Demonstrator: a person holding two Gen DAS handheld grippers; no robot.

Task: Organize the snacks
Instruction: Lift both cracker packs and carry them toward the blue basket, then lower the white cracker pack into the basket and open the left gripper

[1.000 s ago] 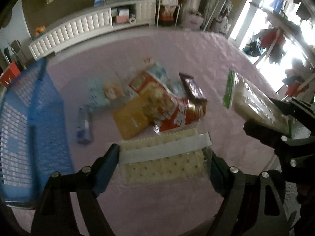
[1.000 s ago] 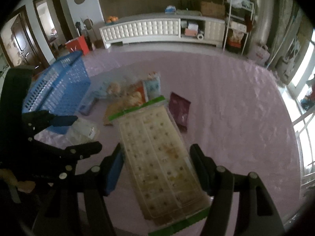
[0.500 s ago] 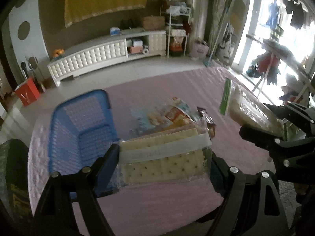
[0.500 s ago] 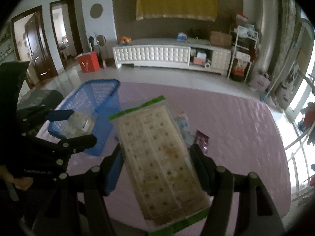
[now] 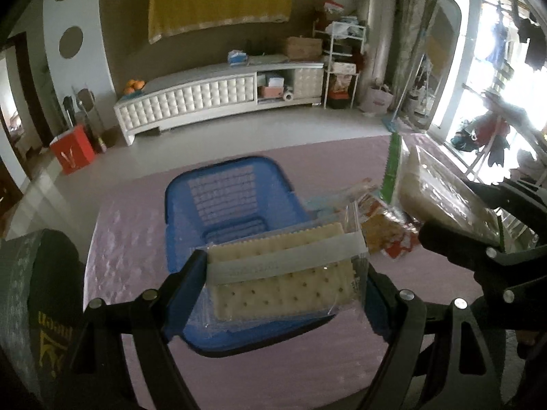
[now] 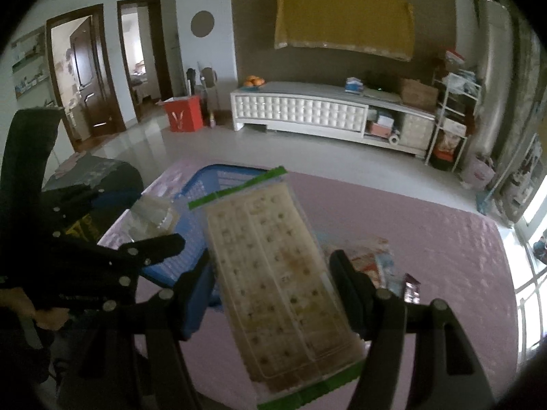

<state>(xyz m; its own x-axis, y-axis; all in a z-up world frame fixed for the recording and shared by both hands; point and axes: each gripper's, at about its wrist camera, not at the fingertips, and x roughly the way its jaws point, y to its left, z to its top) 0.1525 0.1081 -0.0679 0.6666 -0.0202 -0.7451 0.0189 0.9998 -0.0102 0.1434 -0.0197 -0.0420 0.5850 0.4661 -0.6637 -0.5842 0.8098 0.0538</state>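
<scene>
My left gripper (image 5: 285,273) is shut on a clear pack of pale crackers with a white band (image 5: 283,273) and holds it just above the blue plastic basket (image 5: 222,201). My right gripper (image 6: 273,273) is shut on a long clear pack of crackers with green ends (image 6: 270,266), held in the air to the right of the basket (image 6: 205,177). That long pack also shows at the right of the left wrist view (image 5: 441,194). Several loose snack packets (image 5: 383,229) lie on the pink tablecloth right of the basket.
The pink table (image 6: 427,232) ends ahead at a grey floor. A dark chair back (image 5: 34,290) stands at the table's left. A purple packet (image 6: 412,288) and red and blue packets (image 6: 372,263) lie right of my right gripper. A white low cabinet (image 5: 218,95) lines the far wall.
Both grippers have risen and swung left with their packs. The left pack went from over the snack pile to over the basket. The right pack now hangs beside the basket.
</scene>
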